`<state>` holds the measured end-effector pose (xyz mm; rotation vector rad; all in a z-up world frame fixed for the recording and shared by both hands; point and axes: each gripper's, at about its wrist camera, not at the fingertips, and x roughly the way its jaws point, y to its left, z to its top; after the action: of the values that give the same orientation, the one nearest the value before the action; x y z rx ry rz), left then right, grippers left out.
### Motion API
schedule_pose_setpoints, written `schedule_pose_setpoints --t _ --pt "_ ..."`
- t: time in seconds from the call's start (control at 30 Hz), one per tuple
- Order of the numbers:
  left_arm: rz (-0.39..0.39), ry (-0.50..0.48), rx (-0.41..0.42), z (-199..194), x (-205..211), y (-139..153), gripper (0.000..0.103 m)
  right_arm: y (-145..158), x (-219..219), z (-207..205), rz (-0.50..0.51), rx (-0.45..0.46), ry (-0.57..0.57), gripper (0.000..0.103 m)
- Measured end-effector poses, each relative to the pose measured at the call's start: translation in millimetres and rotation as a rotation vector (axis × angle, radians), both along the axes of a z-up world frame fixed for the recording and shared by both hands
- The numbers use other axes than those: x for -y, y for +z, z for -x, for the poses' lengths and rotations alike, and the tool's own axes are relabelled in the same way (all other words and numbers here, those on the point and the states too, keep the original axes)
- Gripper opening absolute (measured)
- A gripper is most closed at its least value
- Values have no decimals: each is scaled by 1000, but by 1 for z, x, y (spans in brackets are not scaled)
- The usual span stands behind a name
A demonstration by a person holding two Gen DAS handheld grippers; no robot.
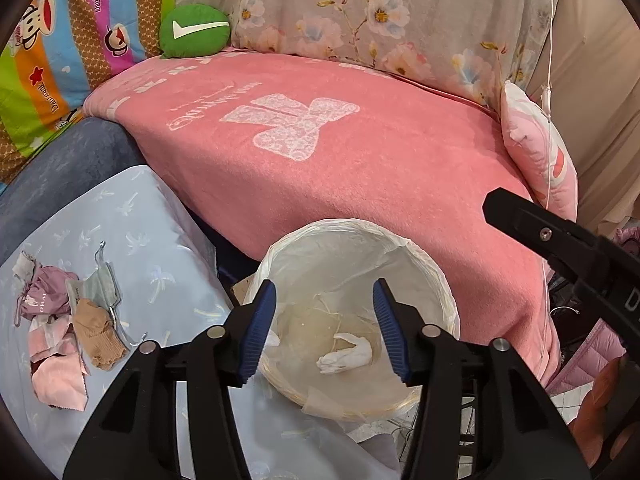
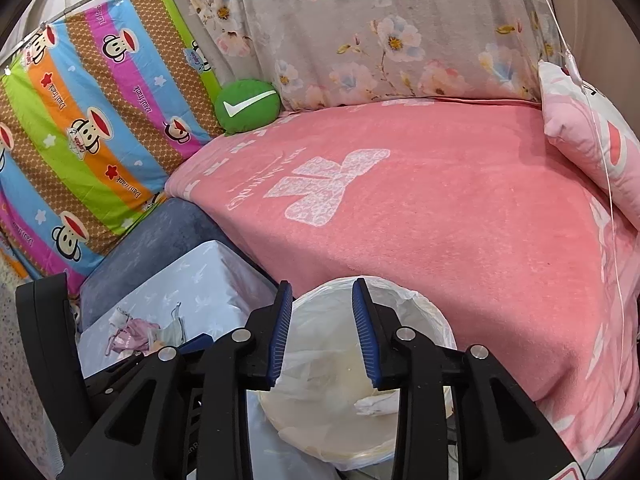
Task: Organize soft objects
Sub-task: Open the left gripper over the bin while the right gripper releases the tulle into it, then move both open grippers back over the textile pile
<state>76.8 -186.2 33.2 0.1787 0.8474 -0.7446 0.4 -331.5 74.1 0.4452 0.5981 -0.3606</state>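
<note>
Both grippers hang over a white-lined bin: the left gripper [image 1: 325, 328] has its blue pads spread with nothing between them, and the right gripper [image 2: 322, 334] holds its pads parted too, more narrowly, also bare. Beyond both tools spreads the largest thing, a pink blanket [image 1: 360, 152] with a pale bow pattern, covering a bed or couch. Behind that, further ahead, hangs a grey floral cloth [image 1: 360, 12], and to the far left a striped sheet with cartoon monkey faces [image 2: 88, 120]. Left of the left gripper lies a light blue cloth-covered surface [image 1: 160, 232]. Directly below the fingers sits the round bin [image 1: 436, 276], its plastic liner folded over the rim. At the far right edge of the blanket leans a pink cushion [image 1: 540, 152]. Ahead and left, at the blanket's back corner, rests a green round pillow with a white tick [image 1: 195, 31]. Well to the left of the left gripper, on the blue surface, lies a small heap of soft things [image 1: 68, 320]: a mauve pouch, a tan sock, pink cloths and a face mask. Smallest, a crumpled white piece [image 1: 346, 354] lies on the bin's bottom, just under the spread fingers.
</note>
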Motion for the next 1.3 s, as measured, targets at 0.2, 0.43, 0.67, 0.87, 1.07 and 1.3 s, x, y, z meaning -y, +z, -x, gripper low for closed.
schedule_pose_setpoints --t 0.2,0.43,0.67,0.87,1.07,1.3 --pt "3 18 -4 -4 -5 0 53 1 -2 -1 2 -2 2 35" --pt "15 82 -18 -14 -33 -3 54 -1 -11 -8 4 -18 26 36" --pt "17 165 -25 -25 -71 -6 61 -4 -36 -25 11 -32 84 37" --pt "8 240 -11 -34 -105 -10 69 -11 -69 -44 16 -51 148 41" --pt "3 330 -21 -45 -143 -16 73 -20 -109 -66 22 -81 233 41" --pt "-16 434 -45 -57 -192 -30 79 -31 -156 -86 29 -111 317 46"
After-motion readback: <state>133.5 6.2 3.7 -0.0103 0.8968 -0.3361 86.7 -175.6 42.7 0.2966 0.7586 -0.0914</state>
